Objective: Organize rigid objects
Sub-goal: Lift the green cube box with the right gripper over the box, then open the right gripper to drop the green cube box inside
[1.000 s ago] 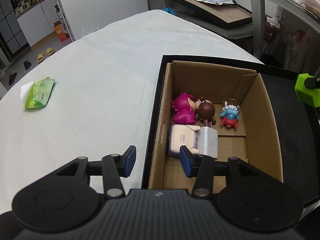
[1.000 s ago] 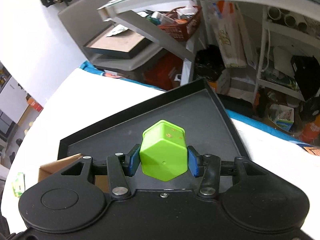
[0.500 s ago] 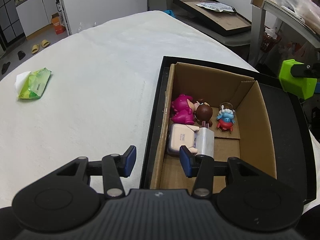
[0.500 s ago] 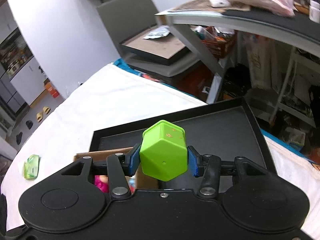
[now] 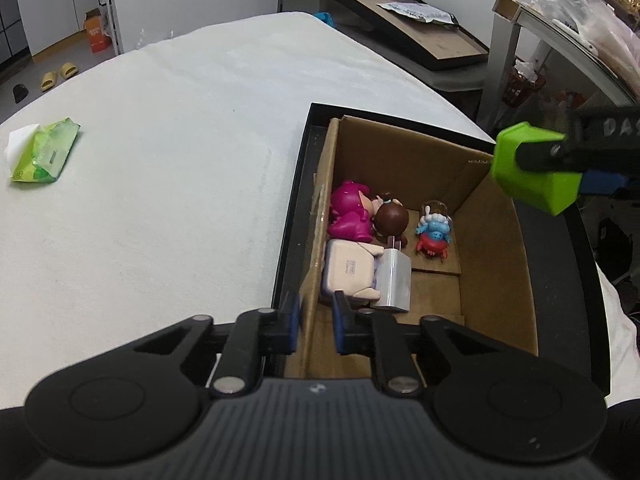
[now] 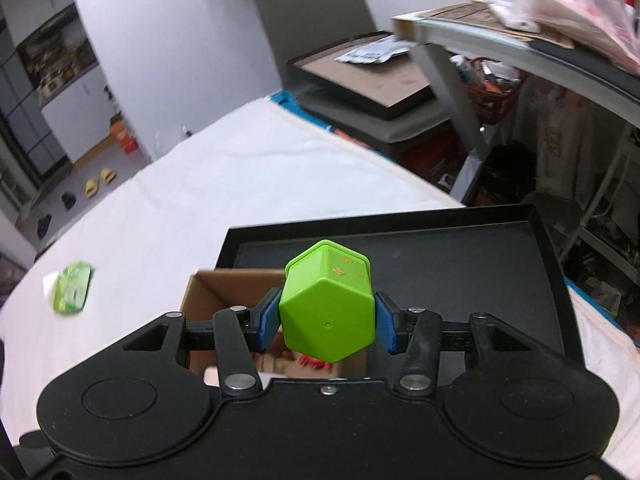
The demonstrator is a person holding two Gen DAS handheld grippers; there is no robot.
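Several toys already sit in the cardboard box (image 5: 496, 264); the right hand-held gripper (image 6: 327, 322) grasps a green hexagonal container (image 6: 327, 304) above it — not yet dropped in. The left hand-held gripper (image 5: 314, 326) straddles the box's near-left wall, jaws narrowed — whether it pinches I cannot tell.
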